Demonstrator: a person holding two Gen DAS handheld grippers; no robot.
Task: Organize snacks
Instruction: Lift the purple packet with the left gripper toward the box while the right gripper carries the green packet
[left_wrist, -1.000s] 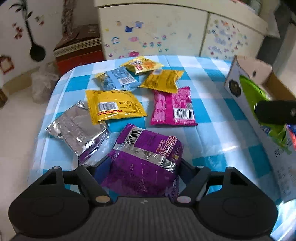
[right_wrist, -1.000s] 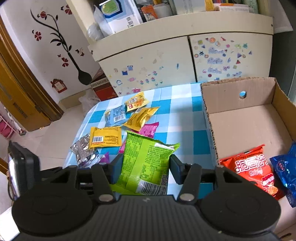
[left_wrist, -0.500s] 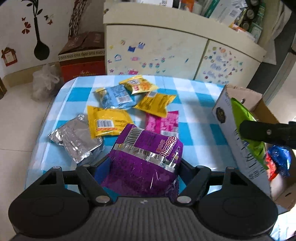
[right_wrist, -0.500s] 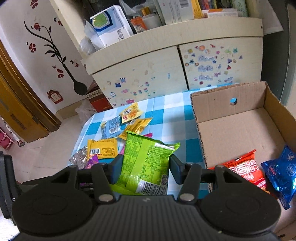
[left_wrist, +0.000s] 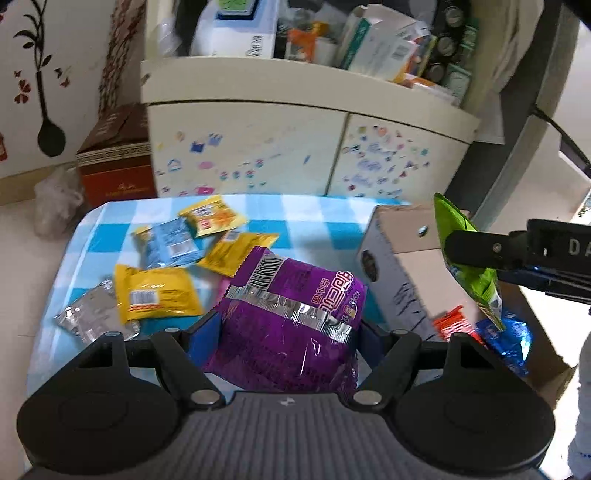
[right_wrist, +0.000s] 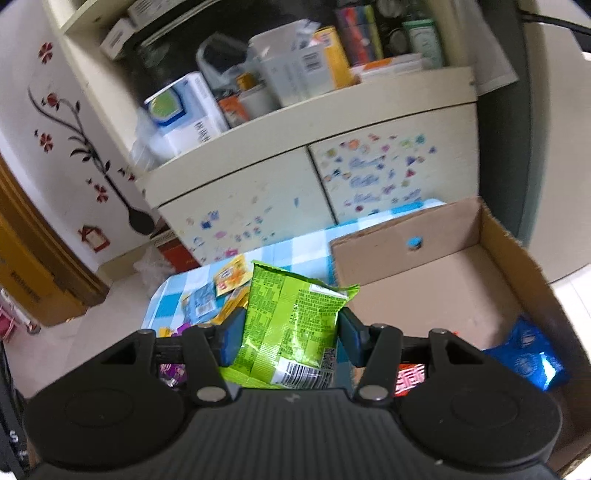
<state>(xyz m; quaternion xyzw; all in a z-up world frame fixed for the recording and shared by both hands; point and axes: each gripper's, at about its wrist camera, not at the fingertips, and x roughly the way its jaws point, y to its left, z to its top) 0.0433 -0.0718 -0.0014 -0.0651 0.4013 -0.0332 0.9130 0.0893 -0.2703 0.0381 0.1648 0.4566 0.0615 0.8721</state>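
Purple foil fills my left wrist view: the left gripper (left_wrist: 286, 328) has its jaws pinching a purple snack bag (left_wrist: 291, 314) by both sides, lifted above the blue-and-white checked tablecloth (left_wrist: 306, 214). Ahead of the jaws and to their left lie the loose packets: a yellow packet (left_wrist: 157, 293) nearest, a silver packet (left_wrist: 90, 314) left of it at the table's left edge, a blue packet (left_wrist: 168, 245), and two more yellow ones, an orange-printed packet (left_wrist: 212, 219) farthest out and a plain yellow packet (left_wrist: 238, 253) partly behind my bag. Right of the jaws stands the cardboard box (left_wrist: 393, 266), its near wall edge close beside the bag. Over that box I see the right gripper (left_wrist: 476, 247) from the side, holding a green snack bag (left_wrist: 467, 258) that hangs above the red bag (left_wrist: 452, 326) and blue bag (left_wrist: 511, 341) inside.

From the right wrist view, the right gripper's (right_wrist: 290, 332) jaws are clamped on the green snack bag (right_wrist: 291, 325) at mid-height. Ahead and right of the jaws the cardboard box (right_wrist: 406, 236) opens wide, most of its floor bare; the blue bag (right_wrist: 526, 356) lies in its near right part, and the red bag (right_wrist: 410, 376) peeks out just under the right finger. Ahead-left, small packets sit on the tablecloth (right_wrist: 288, 254), with the sticker-covered cabinet (right_wrist: 258, 199) beyond the table's far edge.
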